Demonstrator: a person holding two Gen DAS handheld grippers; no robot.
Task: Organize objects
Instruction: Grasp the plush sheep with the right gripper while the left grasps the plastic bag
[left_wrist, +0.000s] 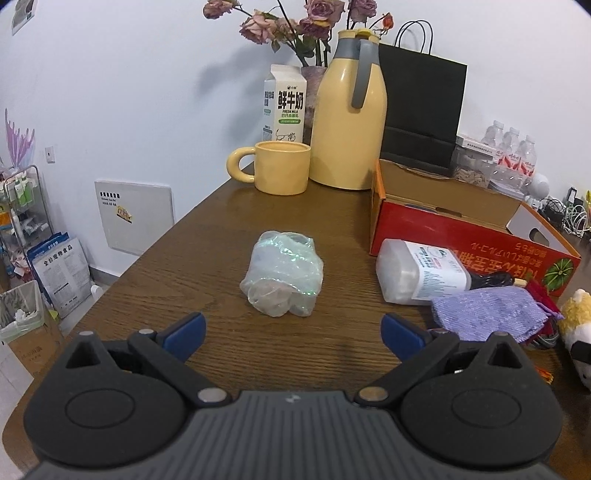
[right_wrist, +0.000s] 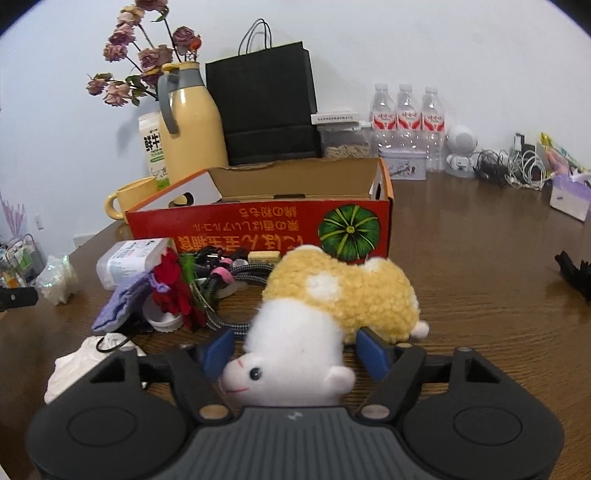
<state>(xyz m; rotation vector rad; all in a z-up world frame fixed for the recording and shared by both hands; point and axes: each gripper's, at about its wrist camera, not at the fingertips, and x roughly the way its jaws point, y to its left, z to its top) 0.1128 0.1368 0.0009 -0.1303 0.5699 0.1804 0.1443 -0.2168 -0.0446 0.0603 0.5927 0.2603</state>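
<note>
Right hand-held gripper (right_wrist: 293, 350) has its blue pads on either side of the plush toy (right_wrist: 332, 306), a fluffy yellow-and-white animal lying on the desk (right_wrist: 480, 258) with its white head toward the camera; the jaws stand partly closed around the neck and head, the left pad close against the fur and the right pad at the edge of the yellow body, though whether they already press in cannot be told for certain. Left hand-held gripper (left_wrist: 293, 332) is wide open and empty, hovering low over the desk with a crumpled clear plastic bag (left_wrist: 282, 273) lying a little ahead of its pads. Just beyond the toy lie a tangle of braided cables (right_wrist: 229, 280), a red fabric bundle (right_wrist: 177, 284), a purple knitted cloth (right_wrist: 122, 306) and a white plastic bottle (right_wrist: 125, 258) on its side, and behind these stands the open red cardboard box (right_wrist: 258, 229), the likely place for the loose things. I judge the toy to be light, soft and squashy, so it will give under the pads; a hold across the firm middle of the body or the neck should carry it better than the loose fur. By the look of it the plastic bag is almost weightless, slippery and yielding, best pinched across its bunched middle.
</note>
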